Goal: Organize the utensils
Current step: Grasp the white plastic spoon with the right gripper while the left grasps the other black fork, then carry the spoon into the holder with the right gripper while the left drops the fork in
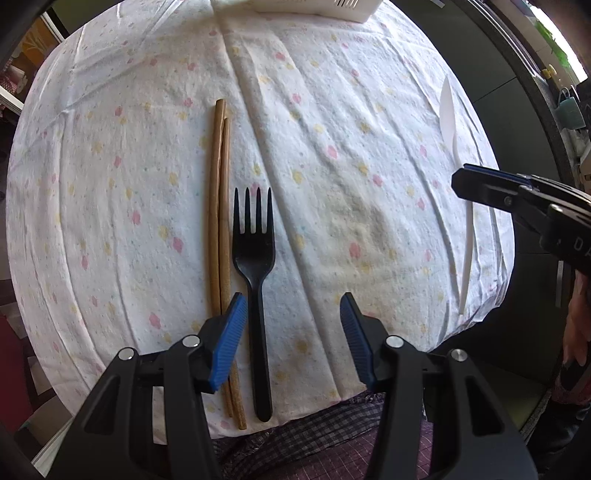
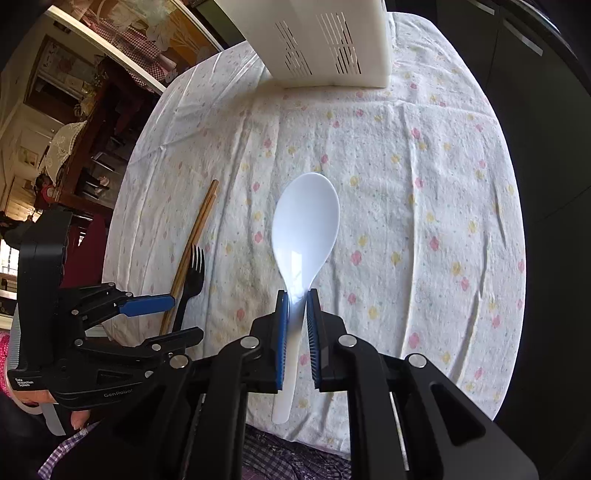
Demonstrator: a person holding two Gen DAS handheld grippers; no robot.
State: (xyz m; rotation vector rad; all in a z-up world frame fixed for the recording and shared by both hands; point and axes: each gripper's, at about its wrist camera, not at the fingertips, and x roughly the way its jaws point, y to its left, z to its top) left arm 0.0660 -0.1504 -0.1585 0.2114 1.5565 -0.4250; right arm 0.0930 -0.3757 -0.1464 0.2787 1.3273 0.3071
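Observation:
A black plastic fork (image 1: 255, 258) lies on the flowered tablecloth, tines pointing away, beside a pair of brown chopsticks (image 1: 218, 236) on its left. My left gripper (image 1: 293, 314) is open and empty above the fork's handle. My right gripper (image 2: 297, 295) is shut on the neck of a white plastic spoon (image 2: 304, 229), bowl pointing forward. In the left wrist view the spoon (image 1: 448, 122) shows edge-on at the right, with the right gripper (image 1: 461, 181) on it. The fork (image 2: 194, 273) and chopsticks (image 2: 195, 236) also show in the right wrist view.
A white slotted plastic holder (image 2: 325, 40) stands at the far edge of the table; its base shows in the left wrist view (image 1: 314, 7). The table's cloth (image 1: 351, 147) drops off at the right and near edges. The person's checked clothing (image 1: 314, 435) is at the near edge.

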